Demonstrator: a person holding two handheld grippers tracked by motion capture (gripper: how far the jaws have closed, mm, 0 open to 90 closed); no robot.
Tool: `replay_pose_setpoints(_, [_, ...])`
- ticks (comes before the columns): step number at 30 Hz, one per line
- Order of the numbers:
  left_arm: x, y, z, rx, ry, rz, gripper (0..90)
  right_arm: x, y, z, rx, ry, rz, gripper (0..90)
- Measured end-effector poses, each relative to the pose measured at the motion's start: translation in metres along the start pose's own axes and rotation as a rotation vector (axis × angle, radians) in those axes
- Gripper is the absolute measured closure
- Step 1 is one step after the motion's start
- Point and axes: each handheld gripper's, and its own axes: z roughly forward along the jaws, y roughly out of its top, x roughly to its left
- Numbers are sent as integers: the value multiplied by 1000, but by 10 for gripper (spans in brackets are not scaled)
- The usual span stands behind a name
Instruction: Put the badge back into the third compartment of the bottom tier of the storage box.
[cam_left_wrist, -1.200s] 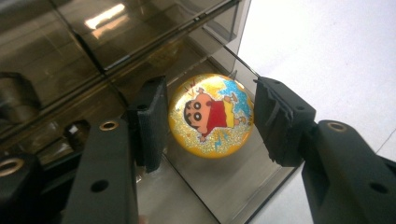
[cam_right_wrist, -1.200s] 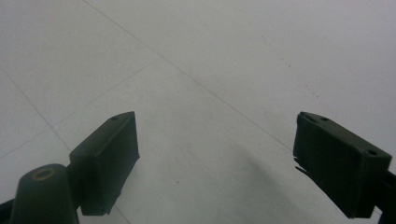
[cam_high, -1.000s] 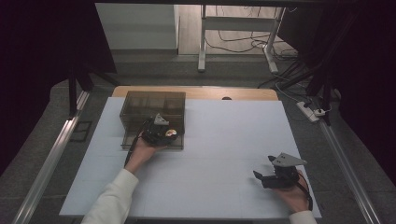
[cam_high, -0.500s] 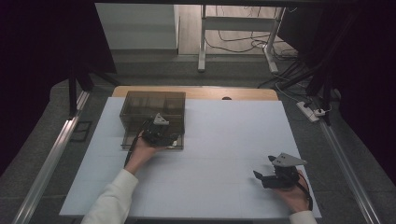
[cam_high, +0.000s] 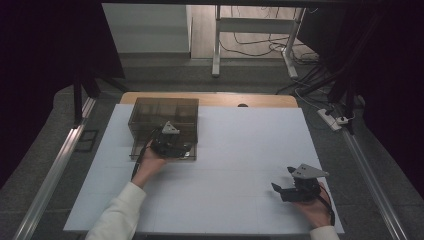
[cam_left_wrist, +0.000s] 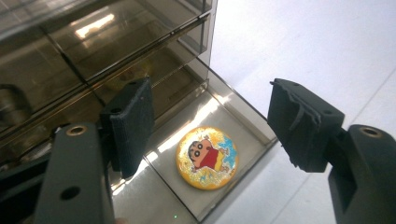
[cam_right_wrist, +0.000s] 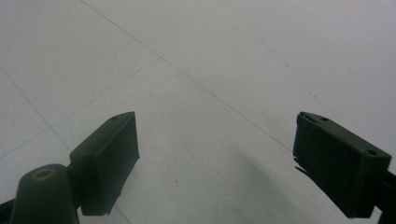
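A white table (cam_high: 225, 165) seen from above, with a person's two forearms reaching in from the near edge, each hand holding a two-jaw gripper. The landmark is a smoky, see-through drawer cabinet (cam_high: 162, 117) standing toward the far left of the table.

Nearest, well to the right of the cabinet and close to the near edge, the right gripper (cam_high: 280, 189) rests in the person's hand just above bare tabletop. Its jaws are spread wide with nothing between them; in the right gripper view the two black pads (cam_right_wrist: 106, 158) frame plain white surface.

Farther in, a white-sleeved left arm (cam_high: 117, 215) leads to the left gripper (cam_high: 186, 147), which sits at the cabinet's front, over its pulled-out bottom drawer (cam_left_wrist: 243, 135). Its jaws have just been opening and now stand parted, pinching nothing.

In the left gripper view, a round yellow badge (cam_left_wrist: 207, 157) with a cartoon child in a red shirt lies flat on the drawer floor, near the drawer's front corner. It shows between the two pads (cam_left_wrist: 133, 123) and below them, touching neither.

Beyond the drawer, the cabinet's closed upper drawers rise, tinted brown.
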Motion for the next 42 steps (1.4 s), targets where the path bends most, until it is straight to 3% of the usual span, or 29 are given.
replay_pose_setpoints(19, [-16, -23, -38, -28, -8, 41, 261, 0, 0, -1, -12, 1, -4, 141])
replay_pose_setpoints(30, [-10, -59, -57, -27, 15, 8, 246, 0, 1, 0, -10, 3, -5, 141])
replay_pose_setpoints(42, [-15, -103, -80, -26, 33, -26, 234, 1, 1, -1, -11, 3, -6, 142])
